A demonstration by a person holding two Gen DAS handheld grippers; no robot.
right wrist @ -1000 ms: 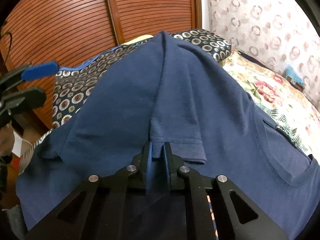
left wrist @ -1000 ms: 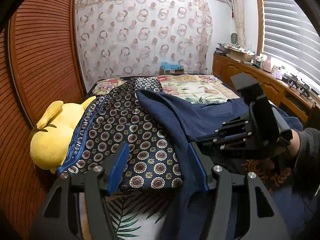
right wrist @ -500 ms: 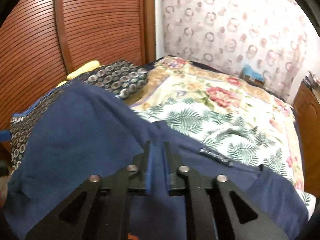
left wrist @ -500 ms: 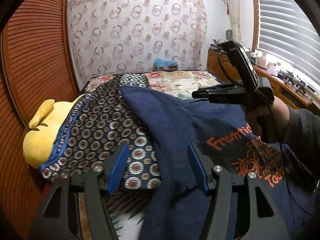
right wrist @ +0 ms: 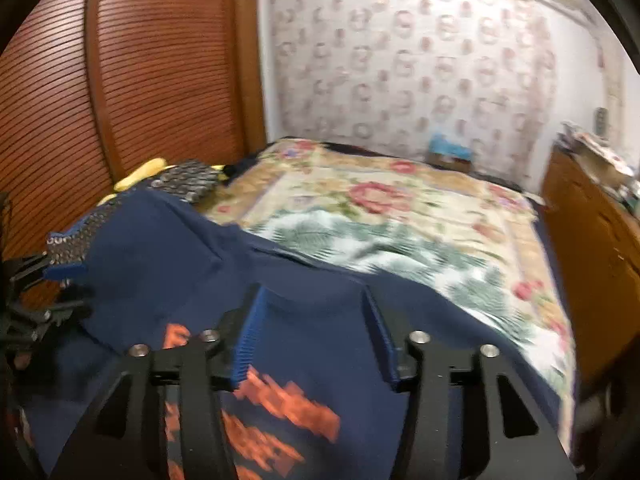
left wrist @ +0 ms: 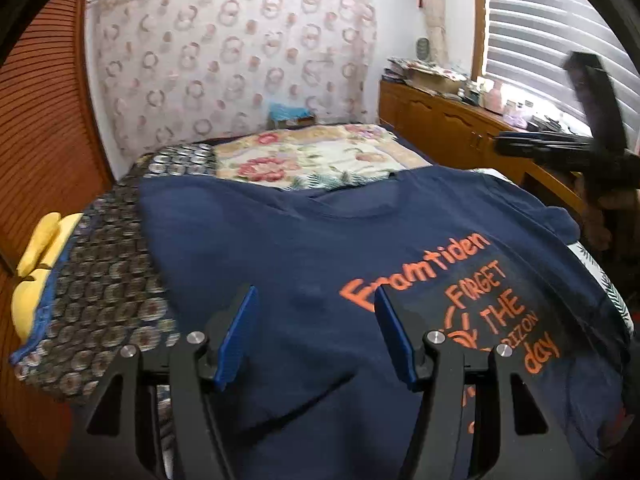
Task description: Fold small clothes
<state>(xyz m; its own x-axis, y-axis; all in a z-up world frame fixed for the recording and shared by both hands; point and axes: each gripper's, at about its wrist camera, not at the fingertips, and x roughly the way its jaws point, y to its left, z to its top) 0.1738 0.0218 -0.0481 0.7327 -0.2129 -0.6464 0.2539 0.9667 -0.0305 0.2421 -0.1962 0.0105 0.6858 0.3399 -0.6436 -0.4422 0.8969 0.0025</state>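
Item: navy T-shirt (left wrist: 304, 248), orange lettering up, spread across the lower centre of both views on the floral bedspread (right wrist: 400, 216); its left edge overlaps a circle-patterned cloth (left wrist: 104, 280).

Left gripper (left wrist: 312, 316): jaws standing about half apart over the chest area, nothing between them.

Right gripper (right wrist: 312, 316): jaws opening, no cloth pinched; above the shirt near the collar, though blur leaves the exact gap to the fabric uncertain.

Surround: yellow plush toy (left wrist: 36, 256) at left edge, wooden cabinet (left wrist: 448, 128) upper right.

Step, as judged: taking new hold for a fold. Best done by pinching matching edges, one layer only, and carrying both hands evenly so the print stays flat.
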